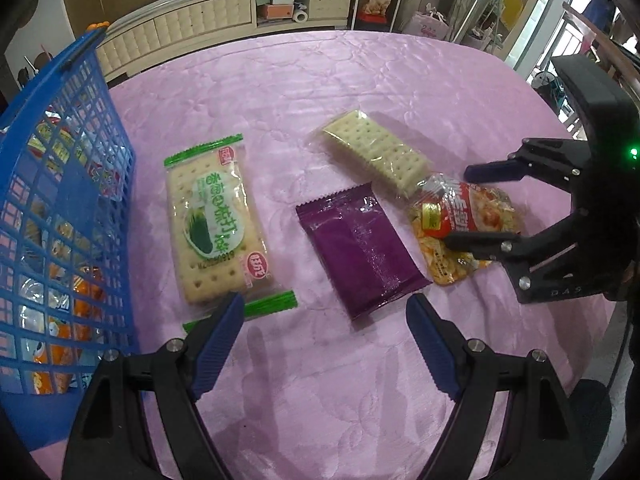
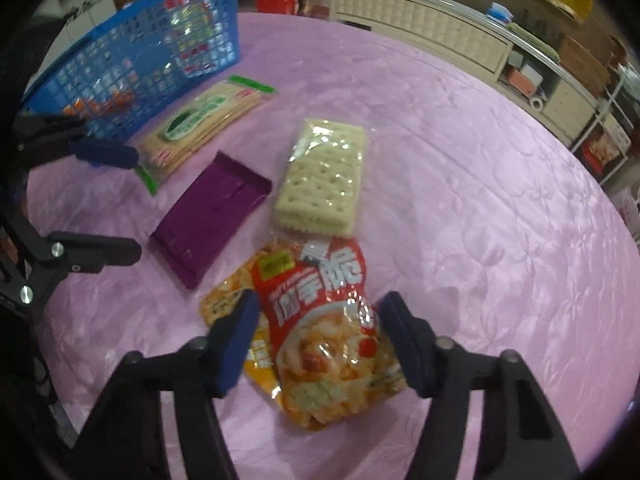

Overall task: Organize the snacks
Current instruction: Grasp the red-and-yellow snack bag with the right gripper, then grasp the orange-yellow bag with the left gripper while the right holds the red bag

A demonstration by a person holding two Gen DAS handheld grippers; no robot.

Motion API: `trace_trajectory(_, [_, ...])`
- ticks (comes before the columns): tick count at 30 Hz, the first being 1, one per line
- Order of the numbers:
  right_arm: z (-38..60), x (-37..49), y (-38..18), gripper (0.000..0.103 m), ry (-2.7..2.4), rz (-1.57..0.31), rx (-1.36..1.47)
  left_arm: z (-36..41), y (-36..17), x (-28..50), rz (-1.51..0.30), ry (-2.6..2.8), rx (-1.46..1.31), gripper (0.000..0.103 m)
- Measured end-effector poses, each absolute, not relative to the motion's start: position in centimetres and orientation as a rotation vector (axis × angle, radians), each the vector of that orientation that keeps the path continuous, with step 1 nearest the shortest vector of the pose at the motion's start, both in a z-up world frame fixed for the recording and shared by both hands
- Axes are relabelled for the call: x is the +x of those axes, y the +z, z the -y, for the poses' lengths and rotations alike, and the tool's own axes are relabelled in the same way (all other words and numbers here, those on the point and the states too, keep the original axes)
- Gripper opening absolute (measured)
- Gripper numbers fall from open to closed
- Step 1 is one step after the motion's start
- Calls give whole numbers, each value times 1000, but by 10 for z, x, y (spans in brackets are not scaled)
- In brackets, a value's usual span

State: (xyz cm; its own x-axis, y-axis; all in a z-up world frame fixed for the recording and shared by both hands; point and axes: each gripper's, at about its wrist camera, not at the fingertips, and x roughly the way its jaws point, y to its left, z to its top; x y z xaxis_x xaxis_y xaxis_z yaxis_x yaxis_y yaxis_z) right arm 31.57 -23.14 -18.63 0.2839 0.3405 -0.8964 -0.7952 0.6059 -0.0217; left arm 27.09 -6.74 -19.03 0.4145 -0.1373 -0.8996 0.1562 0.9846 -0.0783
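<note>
Blue basket [image 1: 60, 208] is cut off by the left-wrist pic's left edge; snacks inside show only thru the mesh, can't tell what they are. Right gripper [image 2: 316, 344] straddles the red-orange snack bag [image 2: 320, 320], hiding its side edges; whether pads actually press it is unclear. Right-wrist pic is blurry, so print on the green-trim cracker pack [image 2: 200, 120] is unreadable.

The worktop [image 1: 360, 80] carried a pink cloth with a faint embossed flower pattern. The basket [image 1: 60, 160] was blue with an open square grid. One cracker pack [image 1: 216, 220] was clear with green striped ends, a green-and-white label and red seals over pale dotted crackers. The plain cracker pack [image 2: 320, 180] was clear over cream dotted crackers. The pouch [image 1: 360, 252] was solid purple. The snack bag [image 2: 320, 340] was red, orange and yellow. The left gripper [image 1: 326, 344] and the right gripper [image 2: 316, 344] were black with dark blue ribbed pads.
</note>
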Motion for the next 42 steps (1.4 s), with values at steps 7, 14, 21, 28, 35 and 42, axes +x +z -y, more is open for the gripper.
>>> trace_trajectory(7, [242,294,-183,29,801,-1011,-451,67,-184,258,-1121,-208,60,81])
trace_trajectory(14, [275,281,-169,28,724,-1026,-312,90,-168,252,-1100,-239,136,81])
trace_trajectory(21, [308,277,-150,28,605,-991,-227,122,-158,253,-1086,-316,255,81])
trace_trajectory(28, [339,273,-145,28,556,-967,-165,158,-158,264,-1085,-401,286,81])
trace_trajectory(35, [357,277,-156,28,429,-1005,-107,183,-173,290,-1176,-454,231,81])
trace_trajectory(42, [357,278,-164,28,347,-1030,-48,199,-194,315,-1226,-444,183,81])
